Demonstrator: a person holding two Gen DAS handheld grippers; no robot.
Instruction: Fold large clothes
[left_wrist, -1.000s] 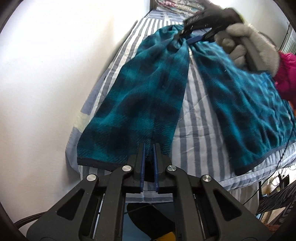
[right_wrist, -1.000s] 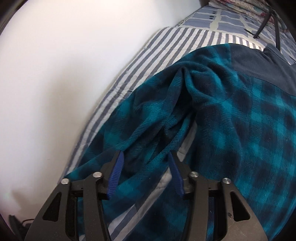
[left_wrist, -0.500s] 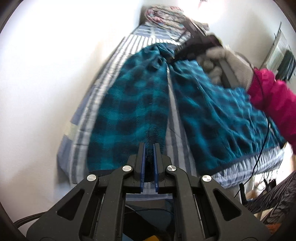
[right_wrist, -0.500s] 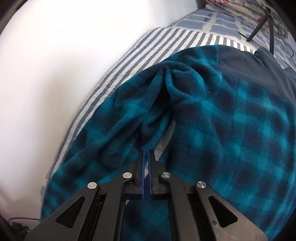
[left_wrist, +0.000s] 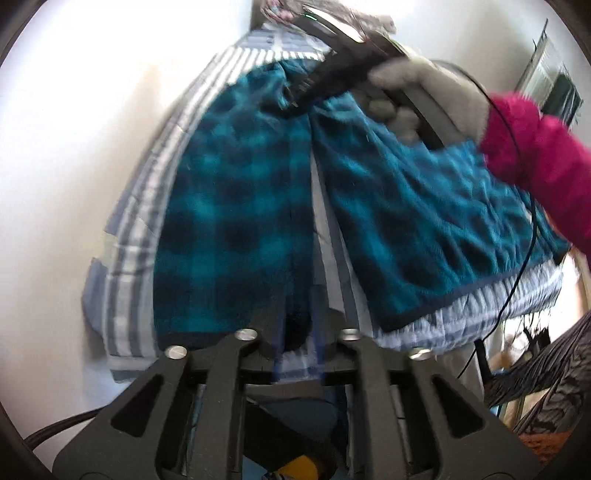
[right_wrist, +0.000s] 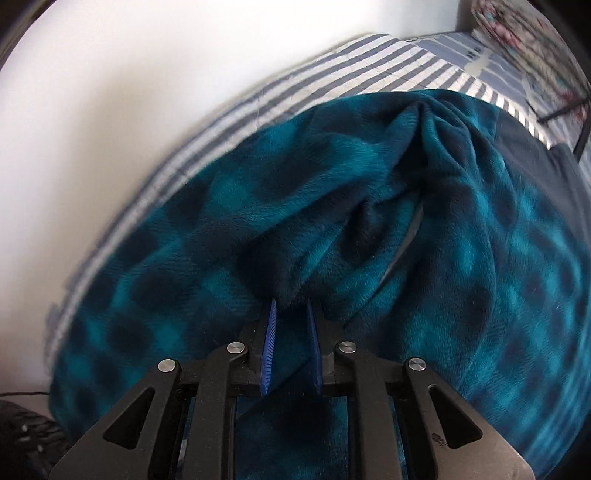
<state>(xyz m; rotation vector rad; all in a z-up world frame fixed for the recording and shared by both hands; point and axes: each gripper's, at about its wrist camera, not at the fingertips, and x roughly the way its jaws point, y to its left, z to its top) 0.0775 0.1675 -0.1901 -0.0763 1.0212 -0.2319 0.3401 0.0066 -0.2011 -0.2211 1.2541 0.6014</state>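
- On a striped bed sheet (left_wrist: 136, 236) beside a white wall (left_wrist: 74, 147), a teal checked fleece garment (left_wrist: 229, 221) is spread out, its two long panels parted by a strip of bare sheet.
- The left gripper (left_wrist: 299, 332) is seen at the near hem of the left panel; its jaws have just been opening, and a dark corner of the hem lies between the blue pads without being visibly pressed.
- At the far end, where the panels meet in a bunch, the right gripper (left_wrist: 295, 98) is pointed down into the cloth by a hand in a grey glove (left_wrist: 424, 96), with a pink fluffy sleeve (left_wrist: 535, 155) behind it.
- In the right wrist view, the right gripper (right_wrist: 291, 317) is shown just above a gathered ridge of the garment (right_wrist: 332, 206); its jaws have just been opening to a narrow gap, and fleece is seen beneath and between the pads (right_wrist: 269, 347), though no clamping is apparent.
- A dark navy band (right_wrist: 535, 166) is visible along the garment's far edge.
- A thin black cable (left_wrist: 517, 258) is draped over the right panel.
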